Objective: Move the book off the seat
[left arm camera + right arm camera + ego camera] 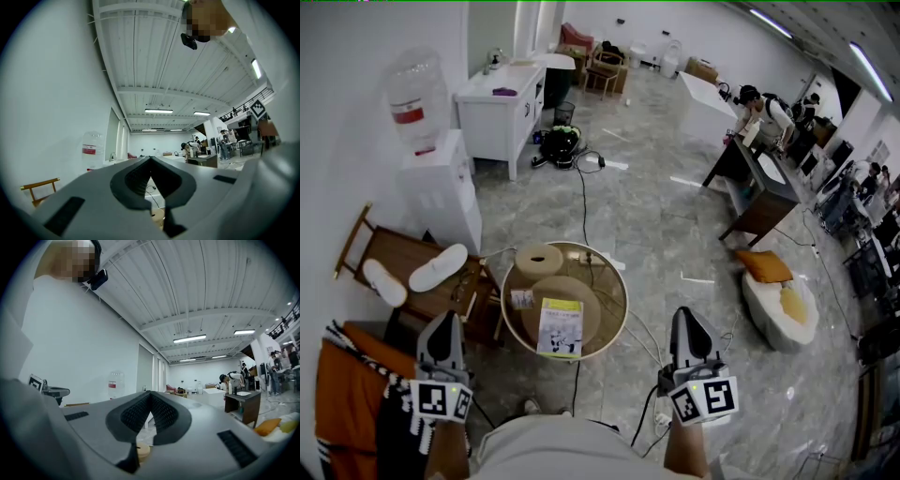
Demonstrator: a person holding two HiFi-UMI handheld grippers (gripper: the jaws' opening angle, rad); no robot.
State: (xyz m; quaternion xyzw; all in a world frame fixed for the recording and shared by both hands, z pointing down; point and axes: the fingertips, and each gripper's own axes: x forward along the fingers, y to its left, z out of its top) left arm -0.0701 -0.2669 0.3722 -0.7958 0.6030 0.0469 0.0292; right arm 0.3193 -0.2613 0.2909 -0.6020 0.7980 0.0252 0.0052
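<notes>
Right gripper (689,317) closed, book (560,328) on seat (586,292)

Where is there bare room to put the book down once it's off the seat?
Open floor lies between the round table, the white cabinet and the dark desk. Crowded: slippers on the left, cables right of the book.

The book (560,328) lies on the near part of the seat (567,286). The left gripper (442,321) is left of the seat and the right gripper (689,317) is right of it. Further left stands a chair (394,251) carrying slippers (438,267), with the water dispenser (441,183) behind it.
</notes>
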